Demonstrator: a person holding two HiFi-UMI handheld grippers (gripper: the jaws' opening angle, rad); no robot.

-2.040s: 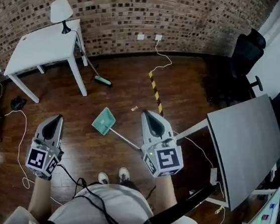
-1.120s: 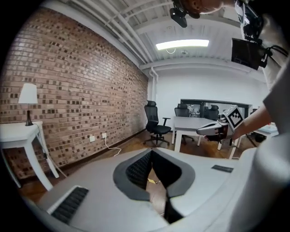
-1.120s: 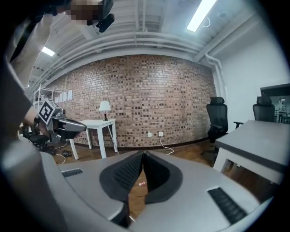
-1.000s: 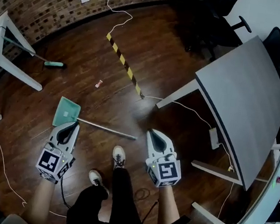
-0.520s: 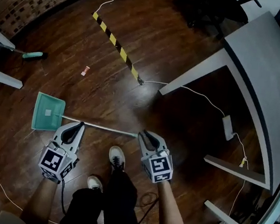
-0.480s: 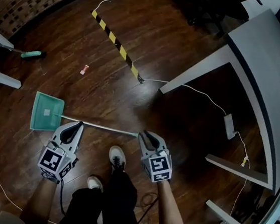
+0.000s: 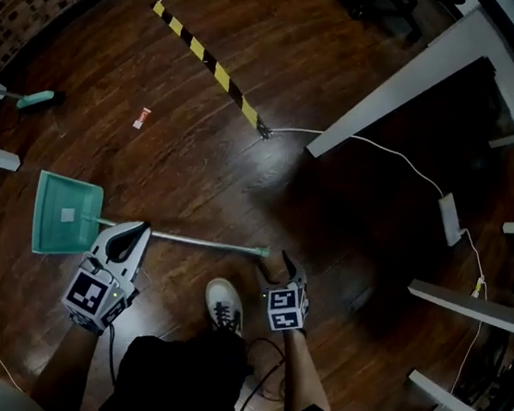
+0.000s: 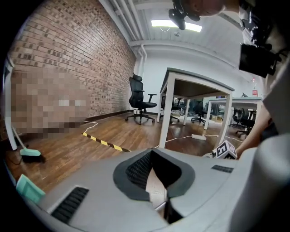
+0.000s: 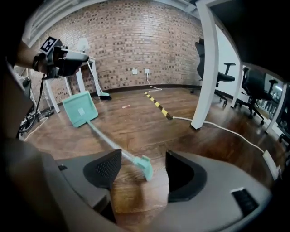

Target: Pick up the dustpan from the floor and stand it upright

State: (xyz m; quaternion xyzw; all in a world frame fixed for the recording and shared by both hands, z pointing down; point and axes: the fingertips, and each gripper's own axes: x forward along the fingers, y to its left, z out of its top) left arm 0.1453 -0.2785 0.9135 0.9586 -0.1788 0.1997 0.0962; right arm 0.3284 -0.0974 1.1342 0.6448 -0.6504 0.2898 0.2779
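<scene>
A teal dustpan (image 7: 67,214) lies flat on the dark wood floor, its long grey handle (image 7: 197,240) running right to a teal end cap (image 7: 263,251). My right gripper (image 7: 274,267) is low over that cap. In the right gripper view its jaws are opening, and the end cap (image 9: 145,166) lies between the fingers of the right gripper (image 9: 142,156) without either pad touching it; the pan (image 9: 80,108) lies further off. My left gripper (image 7: 141,228) is shut and empty, its tip over the handle near the pan. In its own view the left gripper (image 8: 152,154) points across the room.
A yellow-black tape strip (image 7: 213,69) crosses the floor ahead. White table legs (image 7: 412,79) stand at right, with a white cable (image 7: 384,155) and power strip (image 7: 450,219). A teal brush (image 7: 33,100) lies far left. The person's shoe (image 7: 224,303) is between the grippers.
Both grippers have sunk toward the floor. The right jaws, shut a second ago, have spread wide around the handle's end. The dustpan has not moved.
</scene>
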